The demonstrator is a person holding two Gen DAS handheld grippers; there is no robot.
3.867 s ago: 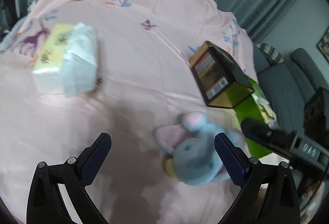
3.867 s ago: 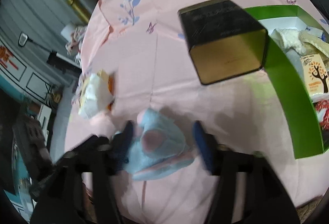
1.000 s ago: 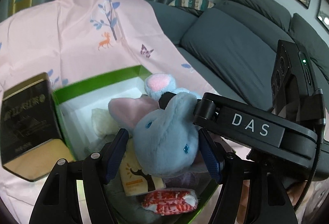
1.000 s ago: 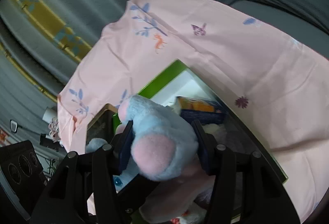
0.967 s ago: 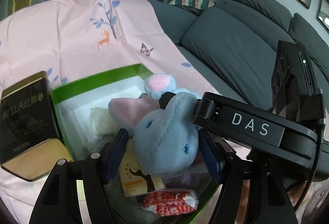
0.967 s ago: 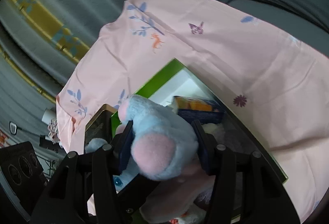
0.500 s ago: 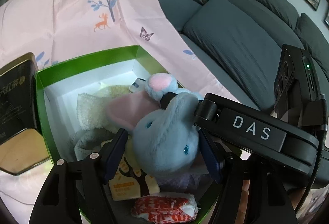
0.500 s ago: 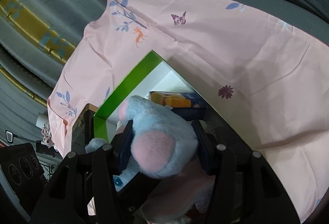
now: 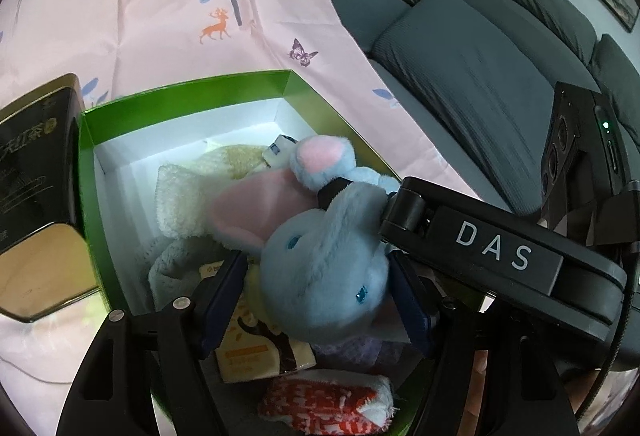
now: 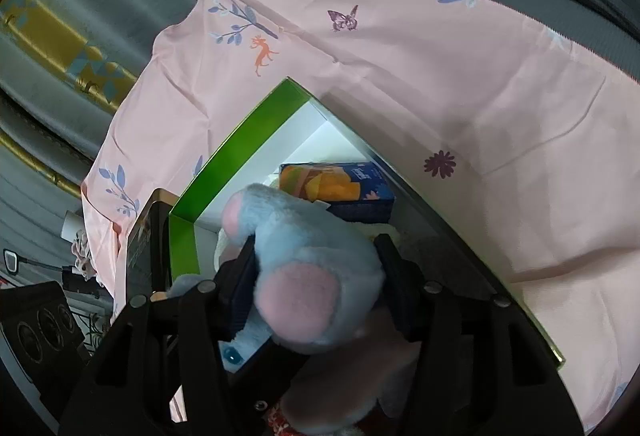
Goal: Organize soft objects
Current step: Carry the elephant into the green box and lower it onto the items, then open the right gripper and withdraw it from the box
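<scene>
Both tools share one load: the left gripper (image 9: 316,300) clasps the head of the fluffy blue plush elephant with pink ears (image 9: 320,256), the right gripper (image 10: 316,288) its body, jaws on both easing apart. The toy hangs over the green cardboard box (image 9: 180,93), evidently for release among towels. At twelve o'clock spreads a pink printed tablecloth (image 9: 140,7); at two, a grey sofa (image 9: 480,55).

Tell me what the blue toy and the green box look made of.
Toy: plush fabric, by its fuzzy blue pile and pink ear linings; stuffing unseen. Box: likely coated cardboard, by its thin, straight folded walls, glossy green outside and plain white inside.
</scene>
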